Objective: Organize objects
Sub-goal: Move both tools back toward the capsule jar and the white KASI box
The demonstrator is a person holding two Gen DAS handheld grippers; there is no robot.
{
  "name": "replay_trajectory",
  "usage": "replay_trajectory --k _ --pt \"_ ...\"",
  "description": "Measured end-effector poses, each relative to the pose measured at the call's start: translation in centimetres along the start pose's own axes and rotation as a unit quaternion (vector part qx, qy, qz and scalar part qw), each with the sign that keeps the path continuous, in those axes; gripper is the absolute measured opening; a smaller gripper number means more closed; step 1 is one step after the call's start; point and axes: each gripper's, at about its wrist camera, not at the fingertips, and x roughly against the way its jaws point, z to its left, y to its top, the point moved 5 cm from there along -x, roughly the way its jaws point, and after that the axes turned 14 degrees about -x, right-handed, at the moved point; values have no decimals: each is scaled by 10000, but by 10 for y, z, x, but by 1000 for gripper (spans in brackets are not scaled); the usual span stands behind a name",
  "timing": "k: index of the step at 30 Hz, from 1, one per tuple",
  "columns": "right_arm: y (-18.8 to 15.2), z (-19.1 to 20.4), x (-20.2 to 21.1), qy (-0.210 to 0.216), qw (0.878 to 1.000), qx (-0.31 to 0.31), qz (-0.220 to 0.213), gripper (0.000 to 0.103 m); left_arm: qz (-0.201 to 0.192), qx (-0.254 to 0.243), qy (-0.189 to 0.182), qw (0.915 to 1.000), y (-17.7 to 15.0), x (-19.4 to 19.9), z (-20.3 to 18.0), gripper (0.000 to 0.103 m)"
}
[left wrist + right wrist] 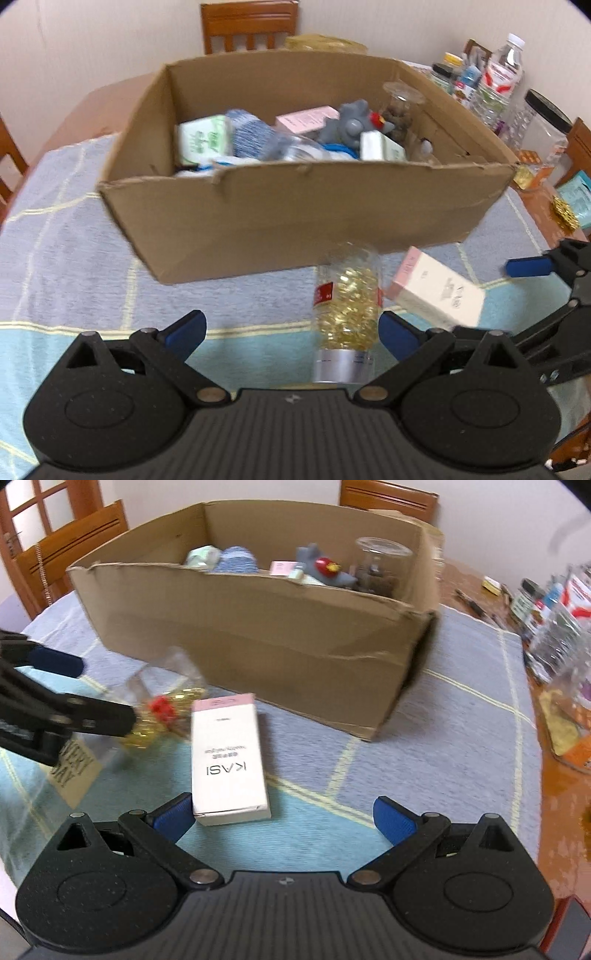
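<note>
Left claw [291, 332] spread wide over the clear bottle [347, 314] lying on the tabletop [74, 221]. White-pink carton [229, 760] lies beside it. Right claw [282, 816] likewise open, empty. Cardboard box [258, 642] stands behind.

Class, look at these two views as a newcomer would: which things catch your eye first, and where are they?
The big cardboard box fills the middle of the table, crowded with items including a grey plush toy. In front of it on the checked cloth lie a clear bottle of golden capsules and a white KASI box, each before an open gripper.
</note>
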Motion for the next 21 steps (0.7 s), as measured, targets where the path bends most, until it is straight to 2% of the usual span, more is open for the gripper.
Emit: replay_trajectory --k 2,5,8,13,21 --pt "1 -5 2 -27 9999 -101 -6 103 -13 -2 21 10000 -1 3 0 99" --pt "1 -7 1 66 9999 -143 20 103 23 -84 -314 9995 -4 1 -8 100" --pt "0 0 -2 16 10000 -15 2 103 134 -254 -361 9989 -7 -5 -15 100" --pt "6 -3 -6 -129 9999 0 -25 103 256 -249 -259 9990 -14 -7 -5 100" --pt "4 -30 -3 -391 9989 -246 -64 103 313 -161 168 9992 -21 -1 25 100"
